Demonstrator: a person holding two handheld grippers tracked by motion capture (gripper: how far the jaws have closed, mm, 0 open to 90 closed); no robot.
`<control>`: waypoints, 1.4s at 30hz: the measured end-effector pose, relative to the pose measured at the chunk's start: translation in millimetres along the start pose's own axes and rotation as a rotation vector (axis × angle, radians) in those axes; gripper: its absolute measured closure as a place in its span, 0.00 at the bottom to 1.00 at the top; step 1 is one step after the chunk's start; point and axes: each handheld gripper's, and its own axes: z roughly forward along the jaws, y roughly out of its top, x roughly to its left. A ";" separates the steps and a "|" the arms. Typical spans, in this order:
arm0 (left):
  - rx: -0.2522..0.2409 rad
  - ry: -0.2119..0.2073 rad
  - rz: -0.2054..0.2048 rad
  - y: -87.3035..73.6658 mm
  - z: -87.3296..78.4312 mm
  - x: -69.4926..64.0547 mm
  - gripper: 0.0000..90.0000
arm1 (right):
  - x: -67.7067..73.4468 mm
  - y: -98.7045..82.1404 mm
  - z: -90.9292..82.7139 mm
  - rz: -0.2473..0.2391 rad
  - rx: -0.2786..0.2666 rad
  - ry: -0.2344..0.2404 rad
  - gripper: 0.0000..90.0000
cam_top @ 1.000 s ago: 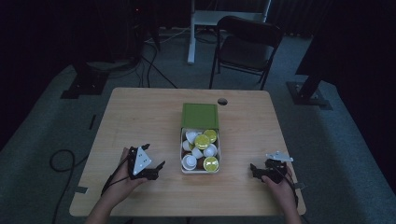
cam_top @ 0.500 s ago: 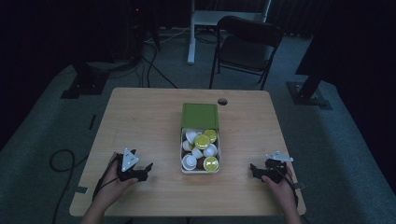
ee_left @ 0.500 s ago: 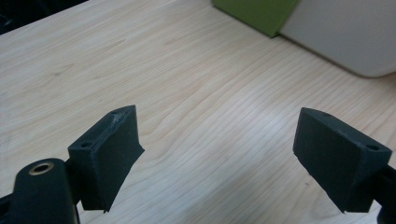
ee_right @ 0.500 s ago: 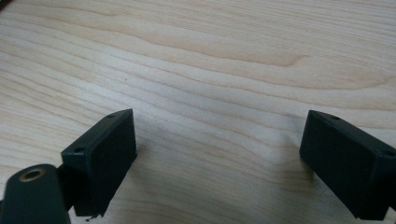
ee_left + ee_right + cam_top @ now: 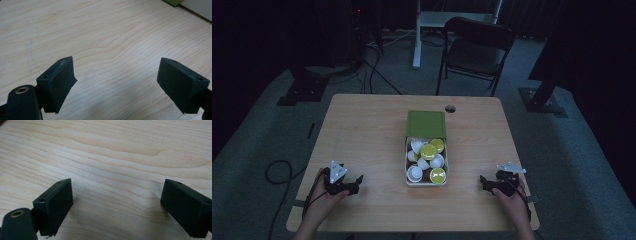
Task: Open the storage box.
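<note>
A white box (image 5: 407, 165) with a green lid (image 5: 426, 123) folded back stands at the middle of the wooden table (image 5: 362, 130). Several white and yellow-green capsules (image 5: 428, 151) lie in it. My left gripper (image 5: 352, 186) rests near the table's front left, open, with nothing between its jaws. In the left gripper view the left gripper (image 5: 116, 75) looks over bare wood, with a corner of the green lid (image 5: 172, 2) at the top right. My right gripper (image 5: 484, 182) rests at the front right, open and empty; in the right gripper view the right gripper (image 5: 117, 200) faces bare wood.
A round cable hole (image 5: 450, 108) sits near the table's far edge. Behind the table stand a dark folding chair (image 5: 474, 47) and a white desk leg (image 5: 417, 40). Black stands (image 5: 302, 85) and cables (image 5: 277, 170) lie on the grey floor at the left.
My left gripper has moved toward the table's front left edge and settled low. The right gripper has stayed put.
</note>
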 end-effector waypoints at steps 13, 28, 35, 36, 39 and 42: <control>0.055 -0.020 -0.027 -8.3 6.4 1.2 0.17 | -0.2 0.4 0.4 -0.003 0.000 0.002 0.11; 0.102 -0.046 -0.032 -13.7 13.0 3.7 0.17 | -0.1 0.9 0.8 -0.005 0.001 0.004 0.11; 0.133 -0.088 -0.084 -14.1 14.6 5.8 0.16 | 0.2 1.1 1.0 -0.007 0.001 0.007 0.11; 0.137 -0.094 -0.078 -13.9 15.2 5.6 0.14 | 0.2 1.1 1.0 -0.007 0.001 0.007 0.11; 0.144 -0.106 -0.067 -12.6 17.5 5.2 0.09 | 0.2 1.4 1.4 -0.011 0.001 0.012 0.11; 0.144 -0.101 -0.071 -11.8 18.7 5.7 0.08 | 0.1 1.8 1.8 -0.013 0.001 0.015 0.11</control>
